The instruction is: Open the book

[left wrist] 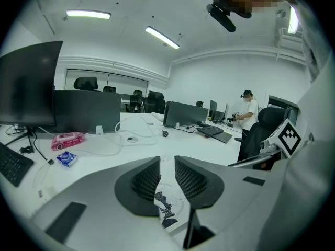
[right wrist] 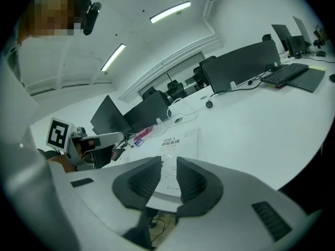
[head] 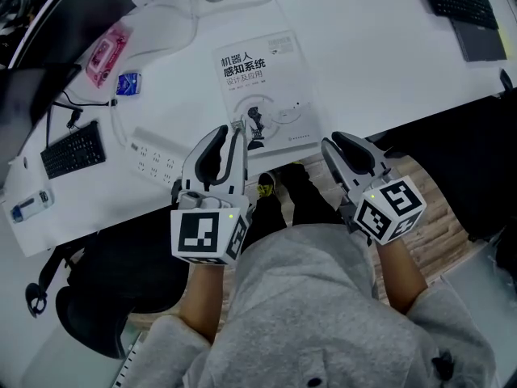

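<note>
A: Right, where's the book (head: pixel 262 87)?

B: Shut, cover up, flat on the white surface (head: pixel 388 63). Its near edge lies right along the surface's near edge, with the floor below.

A: Tongs?

B: Left tongs (head: pixel 230 132) released, with a narrow gap and nothing pinched. They hover over the book's near left corner, and the cover art shows through the gap in the left gripper view. Right tongs (head: pixel 339 141) also released and empty, just off the near right corner and out past the surface's edge.

A: Worst case from here?

B: The book goes over the edge. It has no margin on the near side, so any drag toward the body would likely tip it off.

A: Next worry?

B: Catching the wrong layer. If the right tongs come in low at the free edge, they could bite the whole block or a wad of pages, not the cover alone.

A: And the left?

B: If it presses too lightly on the spine side, I'd expect the book to skid or swivel across the surface toward the power strip (head: pixel 153 156) rather than open. The cover looks smooth, so the pads may slip.
</note>
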`<state>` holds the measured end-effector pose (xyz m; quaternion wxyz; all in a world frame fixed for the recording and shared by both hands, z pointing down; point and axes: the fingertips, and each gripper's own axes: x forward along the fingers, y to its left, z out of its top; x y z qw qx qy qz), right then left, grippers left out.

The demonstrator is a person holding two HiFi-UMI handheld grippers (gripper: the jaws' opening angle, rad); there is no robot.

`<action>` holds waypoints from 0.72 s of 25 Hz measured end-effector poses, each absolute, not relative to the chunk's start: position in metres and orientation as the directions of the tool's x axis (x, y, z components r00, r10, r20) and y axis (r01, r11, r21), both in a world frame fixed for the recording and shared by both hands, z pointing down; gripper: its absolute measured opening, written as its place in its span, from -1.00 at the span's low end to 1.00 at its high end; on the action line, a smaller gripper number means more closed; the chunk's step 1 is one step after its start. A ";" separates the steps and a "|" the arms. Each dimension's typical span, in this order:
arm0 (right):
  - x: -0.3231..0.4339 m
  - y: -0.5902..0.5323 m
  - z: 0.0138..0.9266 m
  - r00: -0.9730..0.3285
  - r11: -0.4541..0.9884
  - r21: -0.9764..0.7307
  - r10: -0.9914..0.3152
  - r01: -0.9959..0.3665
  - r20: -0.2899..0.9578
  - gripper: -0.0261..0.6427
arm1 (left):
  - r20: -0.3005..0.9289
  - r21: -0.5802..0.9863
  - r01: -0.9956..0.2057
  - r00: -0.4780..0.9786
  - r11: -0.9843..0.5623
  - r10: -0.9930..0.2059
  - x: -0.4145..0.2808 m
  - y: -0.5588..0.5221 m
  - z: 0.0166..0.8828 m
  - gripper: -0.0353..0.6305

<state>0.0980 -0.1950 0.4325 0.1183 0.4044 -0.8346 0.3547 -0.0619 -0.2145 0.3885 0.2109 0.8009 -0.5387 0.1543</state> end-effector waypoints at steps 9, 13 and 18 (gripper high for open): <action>0.096 -0.196 0.458 -0.660 0.408 -0.524 -0.541 -0.747 0.520 -0.63 | 0.533 0.174 -0.936 0.352 -0.307 -0.769 -0.063 -0.217 0.421 -0.63; 0.096 -0.195 0.473 -0.666 0.397 -0.538 -0.517 -0.744 0.539 -0.63 | 0.565 0.164 -0.941 0.335 -0.295 -0.754 -0.066 -0.217 0.438 -0.63; 0.096 -0.192 0.491 -0.669 0.374 -0.559 -0.491 -0.740 0.558 -0.63 | 0.614 0.157 -0.947 0.317 -0.282 -0.723 -0.074 -0.216 0.463 -0.60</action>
